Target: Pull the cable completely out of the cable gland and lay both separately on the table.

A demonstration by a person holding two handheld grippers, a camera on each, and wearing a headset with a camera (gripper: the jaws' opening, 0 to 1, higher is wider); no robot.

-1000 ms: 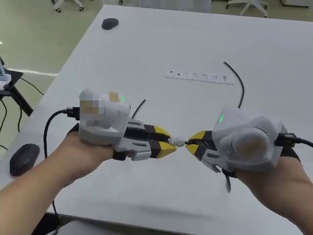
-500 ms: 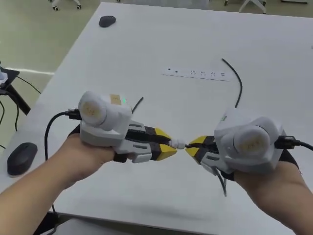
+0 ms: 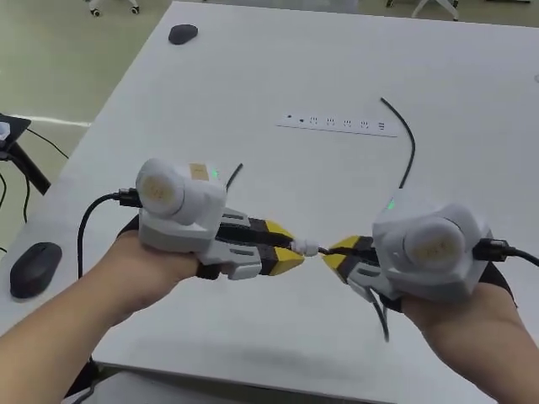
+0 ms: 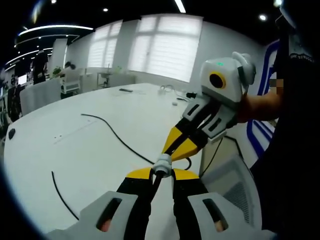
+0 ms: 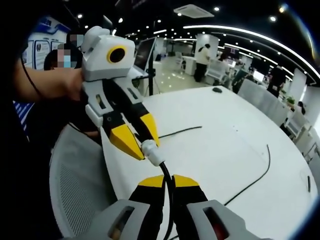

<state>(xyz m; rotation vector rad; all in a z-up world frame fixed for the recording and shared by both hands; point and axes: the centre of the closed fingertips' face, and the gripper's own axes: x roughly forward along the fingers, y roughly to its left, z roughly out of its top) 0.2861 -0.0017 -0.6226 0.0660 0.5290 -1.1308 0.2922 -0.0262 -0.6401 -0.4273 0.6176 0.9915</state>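
Note:
A small white cable gland [image 3: 308, 248] is held above the table between my two grippers. The left gripper [image 3: 295, 251] is shut on it, its yellow tips pinching the gland [image 4: 162, 163] from the left. A black cable [image 5: 168, 187] leaves the gland [image 5: 151, 150] and runs between the jaws of my right gripper [image 3: 333, 250], which is shut on it. The cable's loose end [image 3: 381, 316] hangs below the right gripper. The two grippers meet tip to tip, a short gap apart. In the left gripper view the right gripper [image 4: 186, 145] comes in from the right.
A white power strip [image 3: 335, 124] lies at the back of the white table [image 3: 253, 93], its black lead [image 3: 409, 147] curving toward me. A short black wire [image 3: 235, 175] lies behind the left gripper. One mouse [image 3: 183, 34] sits far left, another [image 3: 34, 268] near left.

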